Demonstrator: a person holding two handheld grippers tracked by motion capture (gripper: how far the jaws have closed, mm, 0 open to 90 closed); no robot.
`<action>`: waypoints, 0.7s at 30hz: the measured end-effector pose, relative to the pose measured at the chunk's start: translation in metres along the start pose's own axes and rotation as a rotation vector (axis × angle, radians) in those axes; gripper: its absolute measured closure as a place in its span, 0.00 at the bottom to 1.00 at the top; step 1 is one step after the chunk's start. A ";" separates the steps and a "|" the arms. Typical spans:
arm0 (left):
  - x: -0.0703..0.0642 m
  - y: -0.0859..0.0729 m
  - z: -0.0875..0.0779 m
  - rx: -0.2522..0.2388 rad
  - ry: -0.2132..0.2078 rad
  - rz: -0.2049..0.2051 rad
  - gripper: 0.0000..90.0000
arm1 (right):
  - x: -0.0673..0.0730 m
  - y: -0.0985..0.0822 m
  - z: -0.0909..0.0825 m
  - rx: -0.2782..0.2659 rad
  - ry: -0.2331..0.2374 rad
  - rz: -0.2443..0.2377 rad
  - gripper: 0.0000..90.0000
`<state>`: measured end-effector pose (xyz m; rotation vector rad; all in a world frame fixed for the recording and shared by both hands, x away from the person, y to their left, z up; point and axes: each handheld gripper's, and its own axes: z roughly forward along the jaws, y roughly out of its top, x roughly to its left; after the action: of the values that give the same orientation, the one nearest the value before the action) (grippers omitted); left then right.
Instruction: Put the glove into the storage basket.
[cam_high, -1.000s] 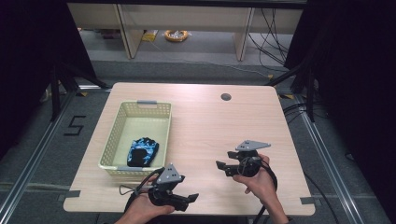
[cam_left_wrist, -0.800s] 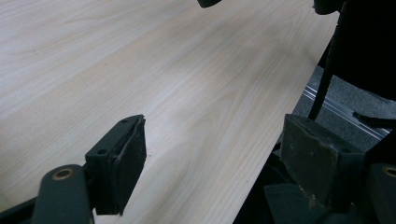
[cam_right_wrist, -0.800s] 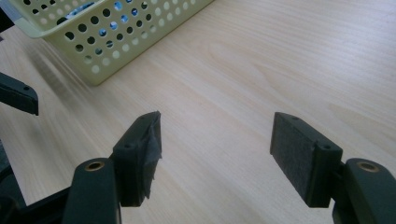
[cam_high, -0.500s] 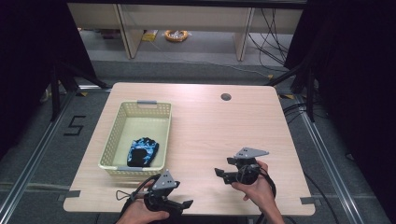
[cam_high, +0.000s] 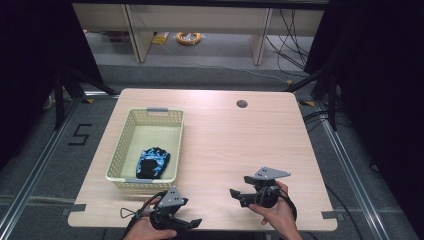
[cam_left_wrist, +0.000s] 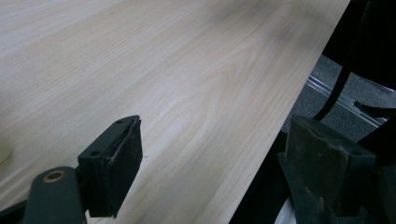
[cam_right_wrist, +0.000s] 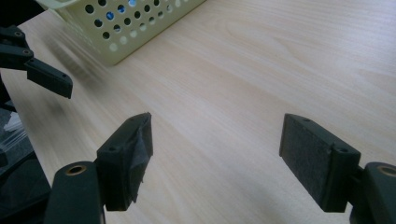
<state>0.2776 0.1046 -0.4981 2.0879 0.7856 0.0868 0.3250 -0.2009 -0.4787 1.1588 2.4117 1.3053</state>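
- The wooden tabletop (cam_high: 225, 145) carries a pale yellow basket (cam_high: 131, 135) on its left half.
- A blue and black glove (cam_high: 152, 163) lies in the basket's near end.
- The left hand-held gripper (cam_high: 192, 223) sits at the near edge, just in front of the basket, its jaws having just been opening with nothing between them.
- The right hand-held gripper (cam_high: 236, 195) rests right of it, jaws pointing left, likewise just opening on nothing.

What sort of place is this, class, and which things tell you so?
Probably a lab set up for recording: a light wooden table ringed by black curtains, metal floor rails, and loose cables on the grey floor.
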 end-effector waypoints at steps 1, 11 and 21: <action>0.001 -0.001 -0.001 0.005 0.001 0.009 0.20 | 0.001 -0.002 0.001 -0.010 0.012 0.005 0.29; 0.004 -0.012 -0.002 -0.007 0.008 0.000 0.20 | 0.016 -0.015 -0.001 0.025 0.034 -0.026 0.24; 0.008 -0.023 -0.010 0.012 0.043 -0.008 0.21 | 0.019 -0.030 -0.007 0.048 0.013 -0.041 0.22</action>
<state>0.2696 0.1257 -0.5116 2.1003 0.8221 0.1225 0.2925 -0.2014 -0.4936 1.1104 2.4759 1.2533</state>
